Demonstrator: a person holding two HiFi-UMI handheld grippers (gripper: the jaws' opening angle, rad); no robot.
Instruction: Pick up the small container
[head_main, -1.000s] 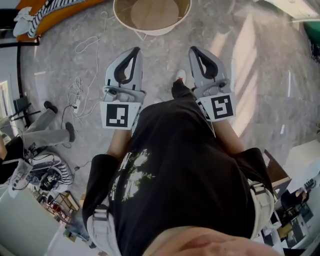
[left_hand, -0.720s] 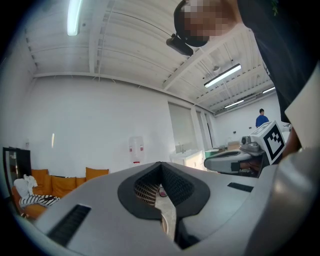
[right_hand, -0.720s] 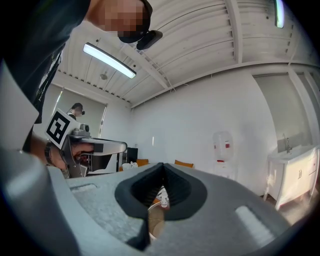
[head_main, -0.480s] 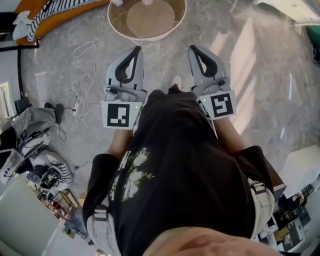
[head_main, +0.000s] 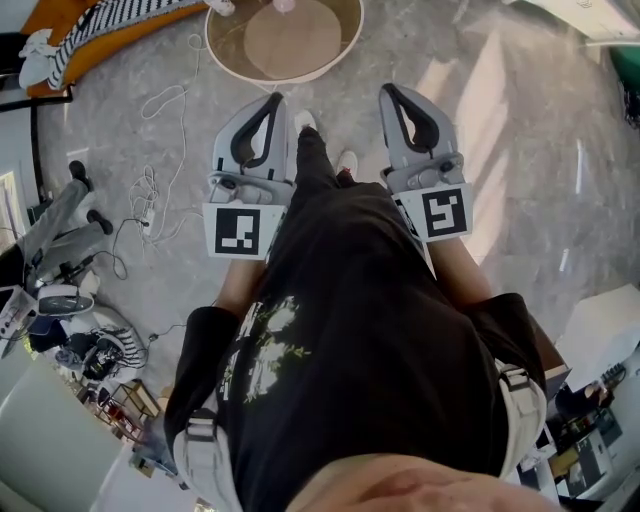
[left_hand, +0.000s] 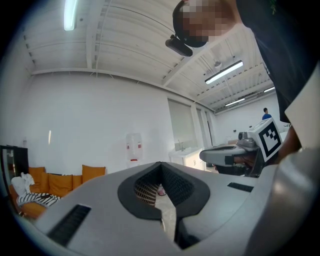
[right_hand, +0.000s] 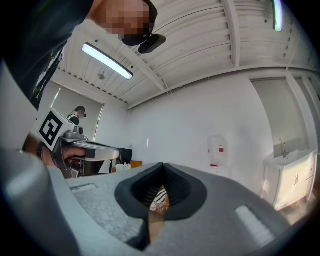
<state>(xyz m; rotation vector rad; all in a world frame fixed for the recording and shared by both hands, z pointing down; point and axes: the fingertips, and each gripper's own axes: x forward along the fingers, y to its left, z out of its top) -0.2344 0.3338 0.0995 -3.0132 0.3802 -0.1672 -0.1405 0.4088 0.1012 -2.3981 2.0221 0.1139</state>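
Person in a black shirt (head_main: 350, 300) standing on the grey marble floor (head_main: 520, 150), one gripper in each hand, both held out level and side by side. Left gripper (head_main: 272, 98) is pinched fully closed, tips touching, nothing in it. Same story for the right gripper (head_main: 388, 90): jaws together, empty. Both point toward the round table (head_main: 232, 55) just ahead. Two small pale things (head_main: 218, 6) sit at its far edge, well apart from the jaws, and honestly I can't tell whether either one is the small container. Only print nearby is the black-and-white square marker on each cube (head_main: 243, 230), just a blocky pattern. Water dispenser (left_hand: 133, 148) against the white wall has a red label, too small to read.
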